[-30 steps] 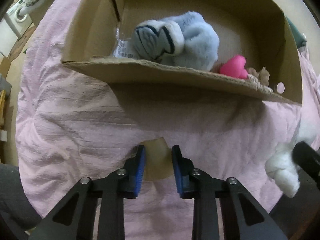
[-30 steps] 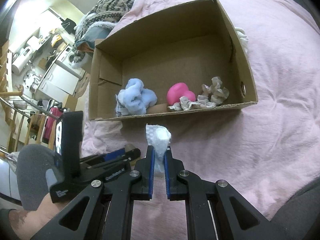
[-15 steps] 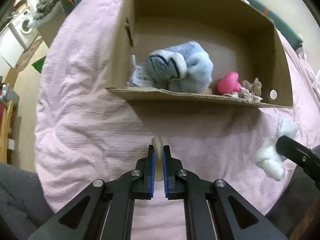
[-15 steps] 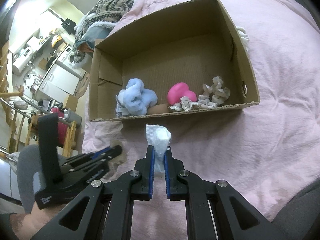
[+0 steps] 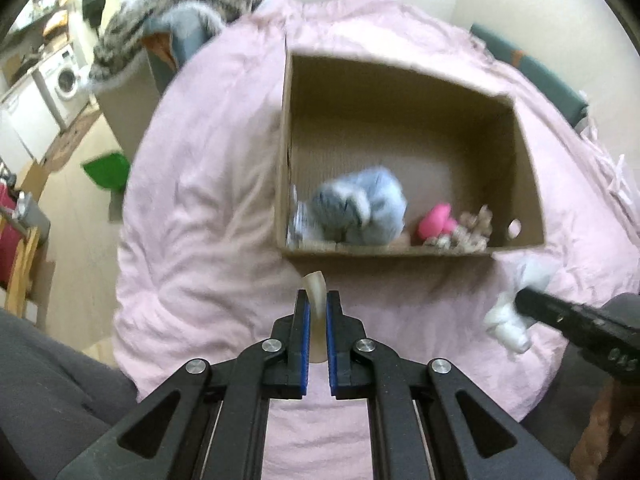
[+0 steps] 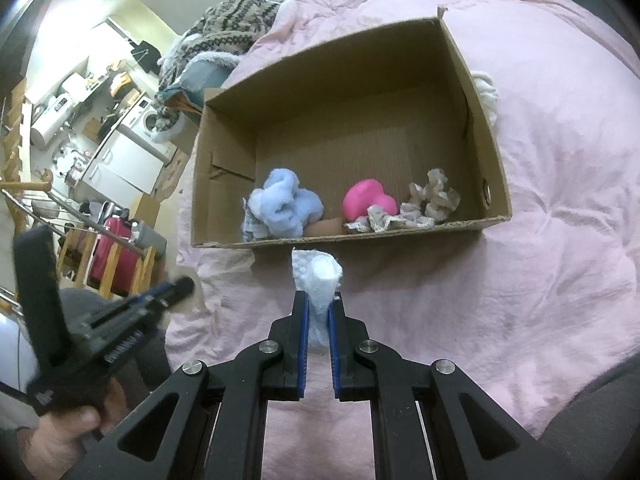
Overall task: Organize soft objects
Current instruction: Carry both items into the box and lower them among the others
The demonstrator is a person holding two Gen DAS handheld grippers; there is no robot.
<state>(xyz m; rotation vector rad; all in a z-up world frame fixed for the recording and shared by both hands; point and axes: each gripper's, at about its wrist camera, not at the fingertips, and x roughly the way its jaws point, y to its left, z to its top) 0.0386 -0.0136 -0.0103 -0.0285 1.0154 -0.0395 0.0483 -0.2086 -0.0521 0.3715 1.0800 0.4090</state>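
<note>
Left hand-held gripper (image 5: 316,308) around beige piece (image 5: 315,284)

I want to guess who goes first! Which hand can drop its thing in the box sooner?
Probably the left. Its hand-held gripper pinches a thin beige piece just short of the brown cardboard box's near wall. The right hand-held gripper, holding a white fluffy wad, looks slightly farther back.
</note>
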